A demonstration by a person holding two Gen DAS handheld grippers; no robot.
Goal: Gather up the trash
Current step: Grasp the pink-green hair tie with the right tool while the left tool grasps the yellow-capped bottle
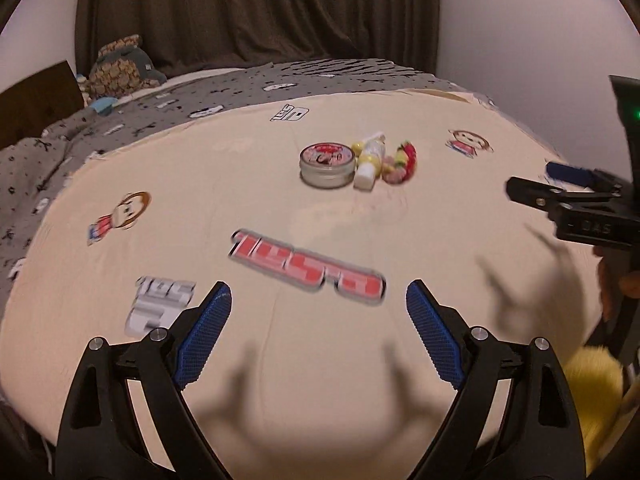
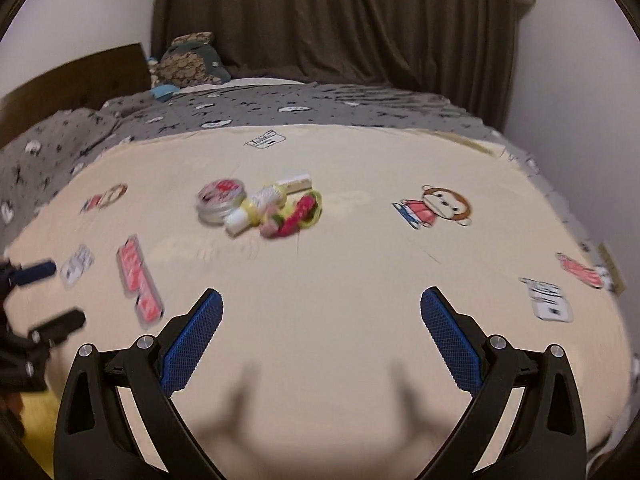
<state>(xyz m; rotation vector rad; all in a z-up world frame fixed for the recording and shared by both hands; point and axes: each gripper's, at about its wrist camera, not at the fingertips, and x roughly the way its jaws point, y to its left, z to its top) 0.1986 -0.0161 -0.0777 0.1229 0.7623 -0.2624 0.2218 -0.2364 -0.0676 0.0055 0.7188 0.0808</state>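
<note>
A small heap of litter lies mid-bed on the cream sheet (image 1: 320, 360): a round metal tin with a red lid (image 1: 327, 163) (image 2: 219, 200), a white and yellow tube (image 1: 370, 158) (image 2: 256, 210) leaning against it, and a red, pink and green wrapper (image 1: 402, 162) (image 2: 298, 216). My left gripper (image 1: 319, 300) hangs open well short of the heap, nothing between its blue pads. My right gripper (image 2: 321, 306) is open too and holds nothing; in the left wrist view it reaches in from the right edge (image 1: 532, 184). The left gripper shows at the right wrist view's left edge (image 2: 50, 296).
The cream sheet (image 2: 360, 280) carries printed cartoon figures and lettering. A grey patterned duvet (image 1: 200, 104) covers the far half of the bed, with a plush toy (image 1: 120, 66) at the headboard. Dark curtains (image 2: 332, 20) hang behind. Something yellow and fuzzy (image 1: 592, 392) sits at the near right.
</note>
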